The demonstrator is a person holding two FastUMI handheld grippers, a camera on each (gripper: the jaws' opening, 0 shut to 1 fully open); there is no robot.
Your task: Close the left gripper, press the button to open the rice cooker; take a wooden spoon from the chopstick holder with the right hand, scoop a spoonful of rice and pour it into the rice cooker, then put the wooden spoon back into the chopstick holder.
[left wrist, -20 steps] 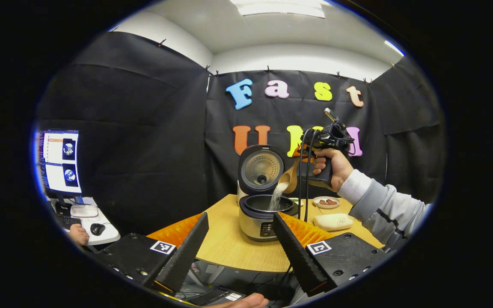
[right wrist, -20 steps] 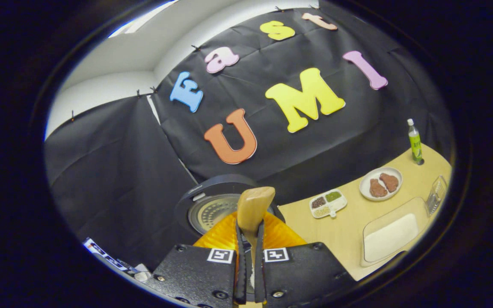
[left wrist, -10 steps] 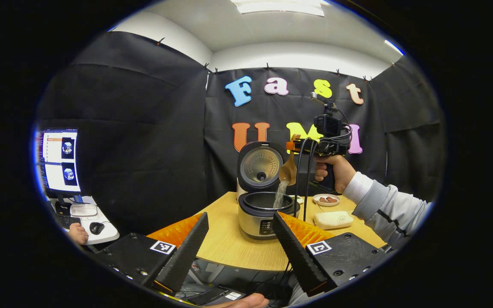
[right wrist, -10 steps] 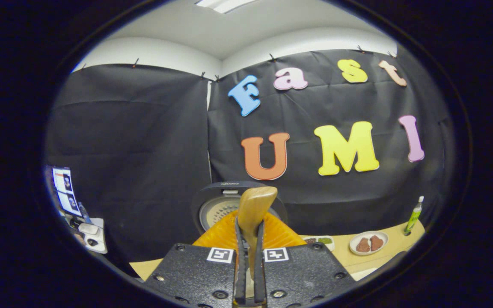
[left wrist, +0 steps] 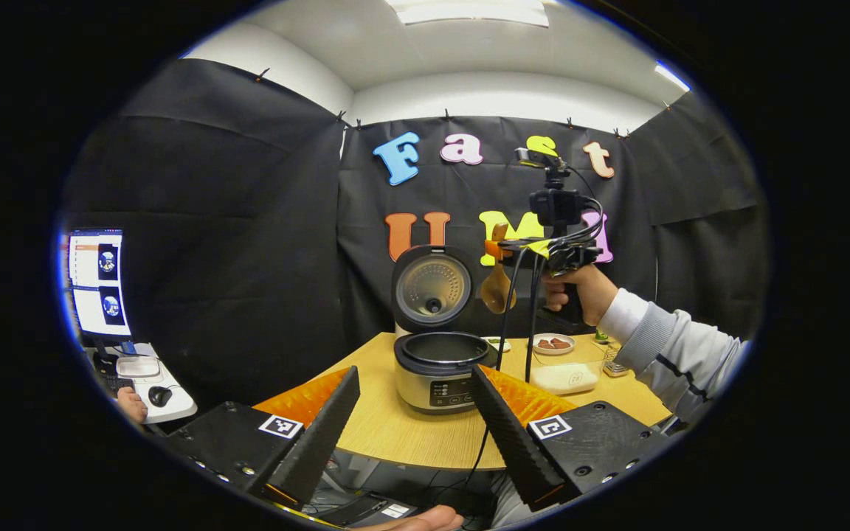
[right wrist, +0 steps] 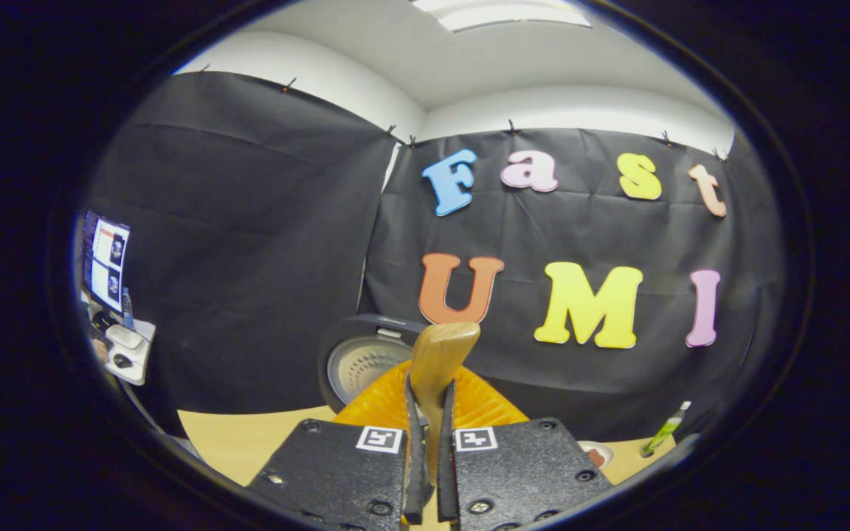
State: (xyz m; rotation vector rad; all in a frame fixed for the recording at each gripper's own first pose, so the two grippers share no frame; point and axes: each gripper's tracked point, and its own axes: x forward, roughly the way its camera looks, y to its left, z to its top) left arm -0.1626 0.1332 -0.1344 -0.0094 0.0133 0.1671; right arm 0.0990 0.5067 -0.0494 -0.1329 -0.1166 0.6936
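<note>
Your right gripper, clamped on the light wooden spoon, stopped pouring above the open silver rice cooker at frame centre; return it, left gripper jaws apart.

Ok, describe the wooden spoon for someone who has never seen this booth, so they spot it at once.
Start at the rice cooker on the yellow table, its round lid standing open. Just right of that lid hangs the wooden spoon, bowl down, clamped in the right gripper. It is the one pale wooden thing held in the air.
</note>
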